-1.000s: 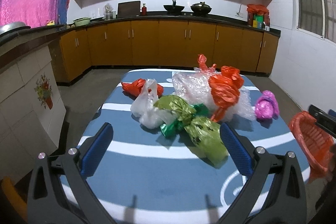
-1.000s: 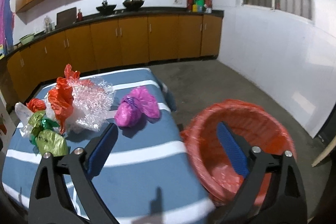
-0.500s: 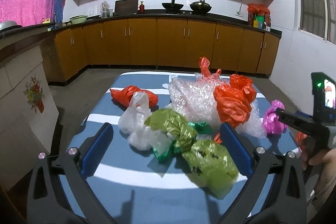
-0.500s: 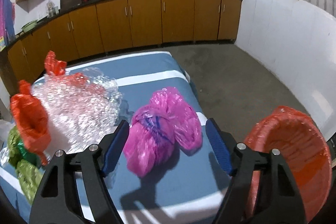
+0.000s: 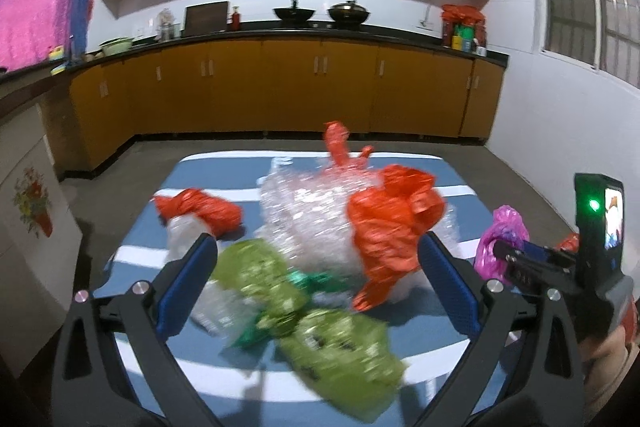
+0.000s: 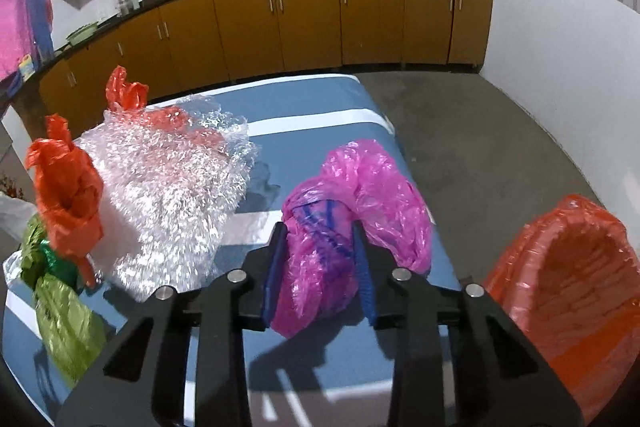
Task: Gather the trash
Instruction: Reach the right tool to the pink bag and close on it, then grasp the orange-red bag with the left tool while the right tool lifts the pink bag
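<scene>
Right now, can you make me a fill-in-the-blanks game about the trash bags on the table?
1. The right gripper is closing its jaws around the ____ plastic bag.
2. The basket beside the table is lined with an ____ bag.
3. The left gripper is ____, gripping nothing.
4. The clear crinkly heap is ____ wrap.

Missing words: pink; orange; open; bubble
</scene>
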Action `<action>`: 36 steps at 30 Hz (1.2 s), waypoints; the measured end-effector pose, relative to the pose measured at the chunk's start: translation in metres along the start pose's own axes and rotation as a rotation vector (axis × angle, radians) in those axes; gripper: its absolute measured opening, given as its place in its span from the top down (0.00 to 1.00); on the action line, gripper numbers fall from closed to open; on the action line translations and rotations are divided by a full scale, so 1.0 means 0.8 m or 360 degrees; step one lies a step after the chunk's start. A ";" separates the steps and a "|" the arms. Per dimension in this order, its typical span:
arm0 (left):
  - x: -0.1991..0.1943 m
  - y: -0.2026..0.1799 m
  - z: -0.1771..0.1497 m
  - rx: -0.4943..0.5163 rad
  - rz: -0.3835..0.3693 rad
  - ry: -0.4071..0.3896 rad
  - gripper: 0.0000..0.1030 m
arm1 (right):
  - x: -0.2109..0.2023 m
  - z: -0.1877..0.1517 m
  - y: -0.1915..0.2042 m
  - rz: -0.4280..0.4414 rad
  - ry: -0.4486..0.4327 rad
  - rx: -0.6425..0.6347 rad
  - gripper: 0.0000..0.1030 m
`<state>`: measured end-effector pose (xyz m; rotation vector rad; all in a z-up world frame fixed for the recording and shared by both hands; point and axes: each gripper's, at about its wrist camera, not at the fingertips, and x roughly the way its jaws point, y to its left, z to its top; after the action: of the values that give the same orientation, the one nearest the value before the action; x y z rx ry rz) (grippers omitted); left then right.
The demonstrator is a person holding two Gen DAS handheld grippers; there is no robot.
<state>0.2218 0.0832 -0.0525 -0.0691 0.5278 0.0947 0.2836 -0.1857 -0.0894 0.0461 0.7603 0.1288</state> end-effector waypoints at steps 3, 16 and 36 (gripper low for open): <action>0.013 -0.024 0.009 0.0040 -0.0038 -0.0005 0.05 | -0.016 -0.009 -0.014 0.0008 -0.0006 0.0039 0.72; 0.087 -0.050 0.012 0.0026 -0.0071 0.0212 0.26 | -0.031 -0.013 -0.018 0.0025 0.0016 0.0026 0.73; 0.057 -0.049 0.010 0.0072 -0.0279 0.0160 0.90 | -0.055 -0.018 -0.015 0.0052 -0.0028 0.0036 0.73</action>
<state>0.2688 0.0485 -0.0672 -0.0760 0.6218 -0.0920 0.2434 -0.2032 -0.0704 0.0811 0.7436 0.1508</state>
